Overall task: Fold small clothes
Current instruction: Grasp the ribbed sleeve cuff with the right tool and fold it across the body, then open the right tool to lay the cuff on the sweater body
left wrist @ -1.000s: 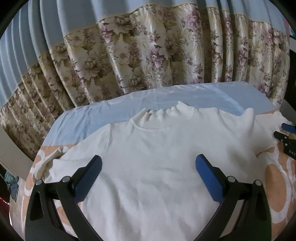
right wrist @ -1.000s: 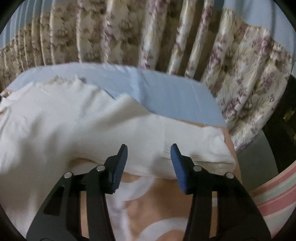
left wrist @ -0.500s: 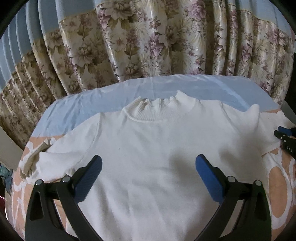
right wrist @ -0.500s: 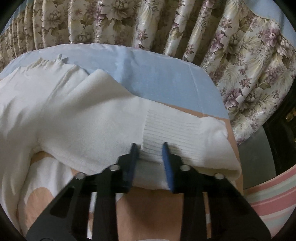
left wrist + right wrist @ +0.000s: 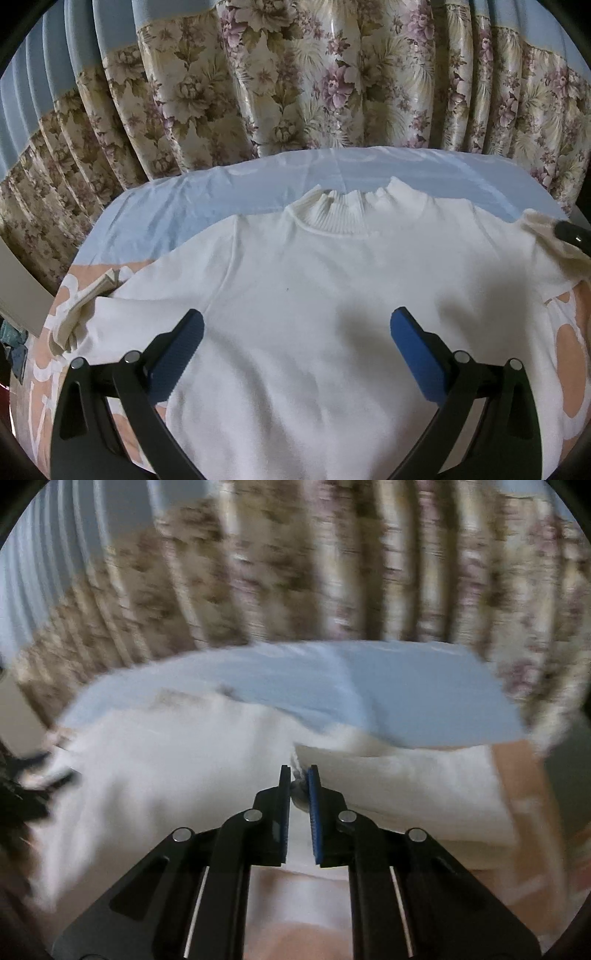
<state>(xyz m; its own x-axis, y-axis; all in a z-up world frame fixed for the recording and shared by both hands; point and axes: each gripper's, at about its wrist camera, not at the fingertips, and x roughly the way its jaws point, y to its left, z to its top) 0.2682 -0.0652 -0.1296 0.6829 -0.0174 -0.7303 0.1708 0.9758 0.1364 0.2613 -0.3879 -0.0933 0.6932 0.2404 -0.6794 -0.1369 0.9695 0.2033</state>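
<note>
A small white sweater (image 5: 314, 280) with a ribbed collar lies front up on the bed, its collar toward the curtain. My left gripper (image 5: 295, 328) hovers open above the chest, nothing between its blue pads. In the right wrist view, which is blurred by motion, my right gripper (image 5: 298, 771) is shut on the cuff end of the right sleeve (image 5: 399, 775), and a fold of white knit shows between the pads. The sleeve is lifted off the bed. In the left wrist view the right gripper's tip (image 5: 572, 234) shows at the far right edge with the sleeve bunched against it.
A pale blue sheet (image 5: 221, 199) covers the far part of the bed, and an orange and white patterned cover (image 5: 569, 354) lies under the sweater. Flowered curtains (image 5: 295, 92) hang close behind. The left sleeve cuff (image 5: 77, 317) lies crumpled near the bed's left edge.
My right gripper closed on the sleeve cuff, then lifted and swung it toward the sweater's body. The left gripper drifted forward and down a little, still open.
</note>
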